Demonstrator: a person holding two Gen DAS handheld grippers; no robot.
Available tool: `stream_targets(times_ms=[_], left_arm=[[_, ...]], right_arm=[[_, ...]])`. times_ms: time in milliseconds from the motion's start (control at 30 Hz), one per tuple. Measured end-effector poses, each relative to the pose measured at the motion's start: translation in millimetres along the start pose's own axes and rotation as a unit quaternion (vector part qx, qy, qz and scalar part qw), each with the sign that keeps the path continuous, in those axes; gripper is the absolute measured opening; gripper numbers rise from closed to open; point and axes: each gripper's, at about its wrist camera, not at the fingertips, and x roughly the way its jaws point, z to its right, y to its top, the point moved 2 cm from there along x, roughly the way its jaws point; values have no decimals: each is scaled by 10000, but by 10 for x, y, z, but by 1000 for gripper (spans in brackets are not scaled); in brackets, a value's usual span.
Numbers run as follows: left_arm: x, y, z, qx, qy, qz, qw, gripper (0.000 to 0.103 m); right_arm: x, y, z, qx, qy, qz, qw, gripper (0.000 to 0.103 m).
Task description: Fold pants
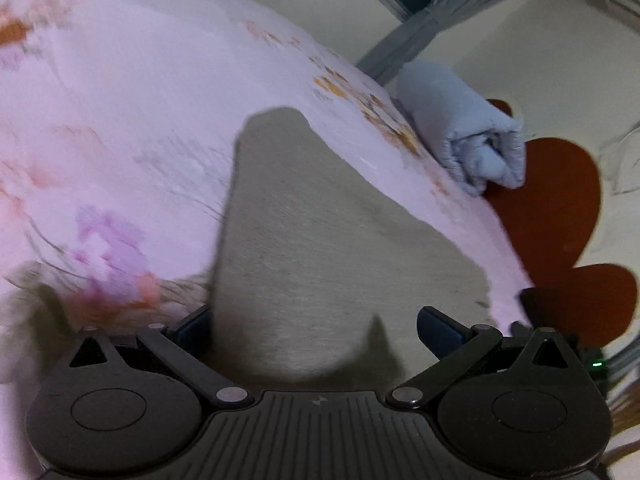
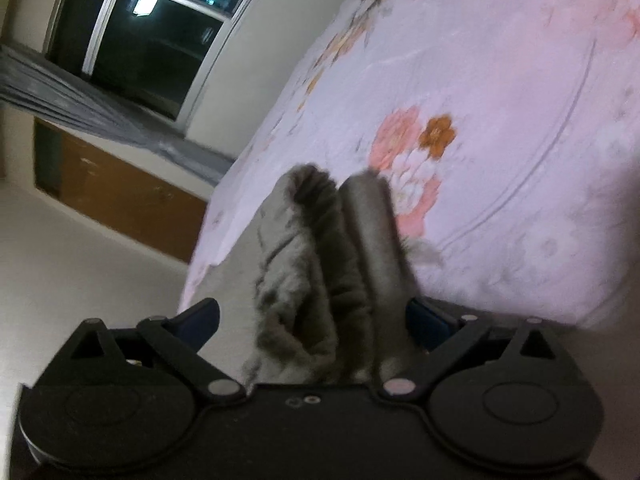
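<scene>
The grey pants (image 1: 312,232) lie on a pink floral bedsheet (image 1: 120,100) and fill the space between my left gripper's (image 1: 314,328) blue fingertips (image 1: 438,330), which stand wide apart around the fabric. In the right wrist view a bunched fold of the grey pants (image 2: 320,272) rises between my right gripper's (image 2: 314,320) fingertips (image 2: 200,316), which also stand apart. Whether either gripper pinches the cloth is hidden by the fabric.
A rolled light-blue cloth (image 1: 464,128) lies at the bed's edge beside a red heart-shaped cushion (image 1: 560,208). The right wrist view shows a dark window (image 2: 152,28), a grey curtain (image 2: 80,100), a wooden cabinet (image 2: 120,188) and the bedsheet (image 2: 500,120).
</scene>
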Motion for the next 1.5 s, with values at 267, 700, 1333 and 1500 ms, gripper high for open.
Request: stream_targets(times_ms=[267,700,1333,1500], left_arm=[[117,-40,-59,-525,-388,37,9979,103],[-65,-52,125,-110,-252,393,9988,25],[-425,1152,-341,-98,-70,1308,9913,24],[58,1055,-817,-373,432,763,9955,40]], right_arm=[[60,70,80,274,139,-401,9987,80],[183,-73,-567,-1117,-445,-453,9917,39],[1311,698,-1534,-1976,389,-649,9773,37],[1851,688,-817,-1359,-264,-1097,9843,38]])
